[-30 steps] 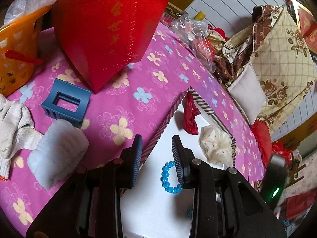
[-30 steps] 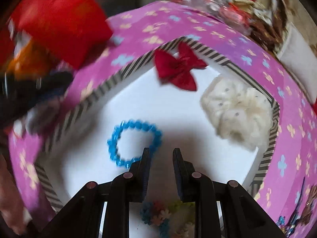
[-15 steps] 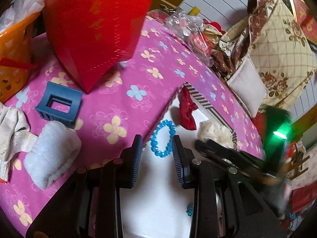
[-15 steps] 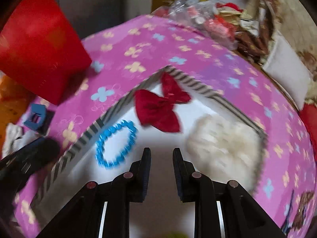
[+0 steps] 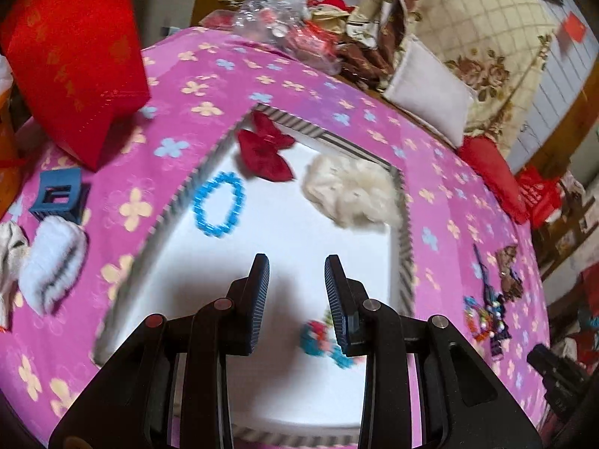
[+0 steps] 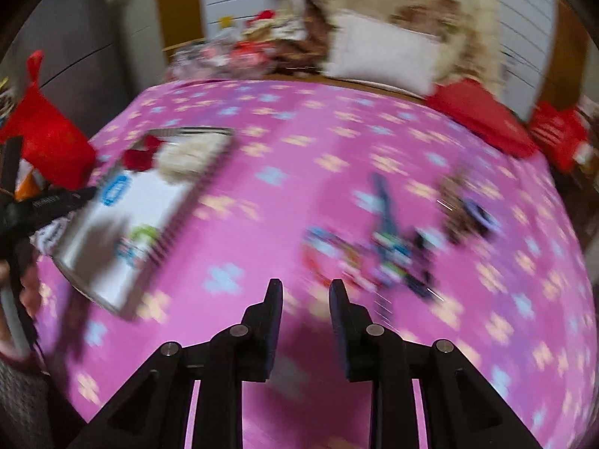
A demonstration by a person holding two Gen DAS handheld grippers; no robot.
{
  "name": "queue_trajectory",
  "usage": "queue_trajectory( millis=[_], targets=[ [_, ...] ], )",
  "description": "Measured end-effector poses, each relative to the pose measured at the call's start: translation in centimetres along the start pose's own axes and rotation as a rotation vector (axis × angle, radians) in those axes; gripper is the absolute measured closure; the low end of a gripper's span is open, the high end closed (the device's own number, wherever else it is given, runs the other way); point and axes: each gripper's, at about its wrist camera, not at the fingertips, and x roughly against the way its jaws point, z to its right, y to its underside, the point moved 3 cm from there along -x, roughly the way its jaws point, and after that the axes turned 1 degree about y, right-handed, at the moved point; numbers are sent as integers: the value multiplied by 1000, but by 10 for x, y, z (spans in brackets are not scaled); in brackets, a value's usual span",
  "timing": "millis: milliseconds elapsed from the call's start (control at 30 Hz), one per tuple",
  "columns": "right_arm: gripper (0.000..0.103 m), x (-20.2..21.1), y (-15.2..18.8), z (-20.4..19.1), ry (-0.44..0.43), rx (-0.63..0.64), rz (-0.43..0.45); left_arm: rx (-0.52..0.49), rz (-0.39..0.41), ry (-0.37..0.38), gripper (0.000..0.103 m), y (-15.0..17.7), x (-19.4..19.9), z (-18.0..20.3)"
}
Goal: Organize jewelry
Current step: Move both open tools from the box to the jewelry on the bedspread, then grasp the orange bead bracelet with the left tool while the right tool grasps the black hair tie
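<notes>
The left claw hangs over the near half of a shallow white tray, its jaws partly apart with nothing between them. Just under its right finger a small multicoloured bead piece lies on the tray floor. Farther in, a blue bead bracelet sits close to the tray's striped left wall, a red bow fills the far corner, and a cream scrunchie lies against the right wall (the middle of the tray floor is bare). Left of the tray, on the pink flowered cloth, are a white fluffy bundle, a blue hair clip and, beyond, a red bag.

The right claw is over open cloth to the right of the tray, jaws a little apart and empty; they have just been widening. Ahead of it and slightly right lies a blurred tangle of jewelry, well clear of the tray's right wall. Pillows crowd the far edge.
</notes>
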Motion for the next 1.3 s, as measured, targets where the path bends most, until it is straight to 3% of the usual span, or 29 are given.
queue_trajectory(
  millis=[200, 300, 633, 900, 1100, 1267, 1300],
  targets=[
    [76, 19, 53, 82, 69, -127, -6, -44, 32, 43, 74, 24, 18, 36],
    [76, 23, 72, 109, 73, -178, 2, -92, 31, 85, 66, 47, 27, 61],
    [70, 8, 98, 164, 36, -313, 47, -235, -171, 144, 65, 114, -5, 152],
    [70, -10, 101, 187, 63, -318, 93, -319, -253, 90, 65, 113, -73, 217],
    [70, -19, 106, 204, 32, -369, 113, -303, -295, 106, 65, 96, -119, 243],
    [70, -23, 108, 210, 18, -386, 120, -360, -276, 85, 65, 95, -135, 262],
    [70, -23, 109, 209, 15, -389, 119, -381, -267, 73, 73, 95, -135, 264]
  ],
)
